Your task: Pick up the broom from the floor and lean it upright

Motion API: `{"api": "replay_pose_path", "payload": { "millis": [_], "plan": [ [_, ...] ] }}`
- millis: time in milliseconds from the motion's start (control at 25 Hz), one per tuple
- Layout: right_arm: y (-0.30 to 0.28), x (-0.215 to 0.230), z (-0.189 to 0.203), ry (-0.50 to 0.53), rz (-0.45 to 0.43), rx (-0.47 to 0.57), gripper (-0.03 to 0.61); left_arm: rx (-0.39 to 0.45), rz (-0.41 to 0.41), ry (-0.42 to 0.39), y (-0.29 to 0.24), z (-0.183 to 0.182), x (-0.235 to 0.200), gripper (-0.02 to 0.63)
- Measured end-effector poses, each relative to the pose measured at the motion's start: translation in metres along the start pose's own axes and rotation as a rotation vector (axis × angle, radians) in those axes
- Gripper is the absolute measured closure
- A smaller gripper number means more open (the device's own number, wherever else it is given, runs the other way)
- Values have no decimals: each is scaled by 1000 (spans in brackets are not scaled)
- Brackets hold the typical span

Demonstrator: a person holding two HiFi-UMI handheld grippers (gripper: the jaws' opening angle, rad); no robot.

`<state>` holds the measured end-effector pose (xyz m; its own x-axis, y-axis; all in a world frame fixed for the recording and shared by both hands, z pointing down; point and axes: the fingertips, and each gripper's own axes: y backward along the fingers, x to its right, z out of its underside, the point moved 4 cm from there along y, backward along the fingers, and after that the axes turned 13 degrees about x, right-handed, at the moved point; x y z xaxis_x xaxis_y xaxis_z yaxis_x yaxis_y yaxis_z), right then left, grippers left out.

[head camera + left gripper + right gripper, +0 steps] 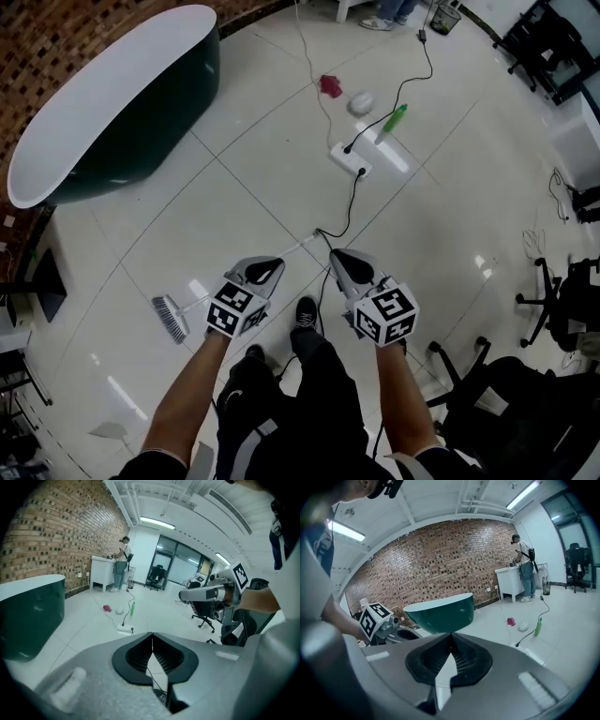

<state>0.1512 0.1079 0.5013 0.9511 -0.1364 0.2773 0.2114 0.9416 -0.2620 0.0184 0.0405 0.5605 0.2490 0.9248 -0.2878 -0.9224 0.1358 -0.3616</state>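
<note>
**A:** White tile floor, with the broom (172,318) lying flat on it. Its brush sits off the outer side of the left gripper (263,273). The handle (298,247) passes below that gripper's tips and ends just ahead of the right gripper (346,267).

**B:** Has either one got anything?

**A:** No. Both are clenched on nothing, jaws tip to tip in each gripper view.

**B:** So the step is the pick-up. How to do it well?

**A:** I'd part the jaws before going lower, then set them astride the handle, across it rather than along it. It's thin and lies flat, so the pads likely have to reach the tile.

**B:** Risks?

**A:** A black cable (349,202) runs just beyond the handle's end, ahead of the right gripper, so stay clear of it. A grip near mid-handle should swing up more steadily.
</note>
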Motion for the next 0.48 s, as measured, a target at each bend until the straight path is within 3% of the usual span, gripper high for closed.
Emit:
{"api": "replay_pose_path", "payload": {
  "millis": [200, 480],
  "plan": [
    [-23, 59, 60, 14, 58, 43, 576, -59, 70, -24, -79, 78, -38, 607],
    [-67, 107, 155, 74, 80, 78, 576, -166, 137, -40, -171, 231, -91, 565]
  ]
}}
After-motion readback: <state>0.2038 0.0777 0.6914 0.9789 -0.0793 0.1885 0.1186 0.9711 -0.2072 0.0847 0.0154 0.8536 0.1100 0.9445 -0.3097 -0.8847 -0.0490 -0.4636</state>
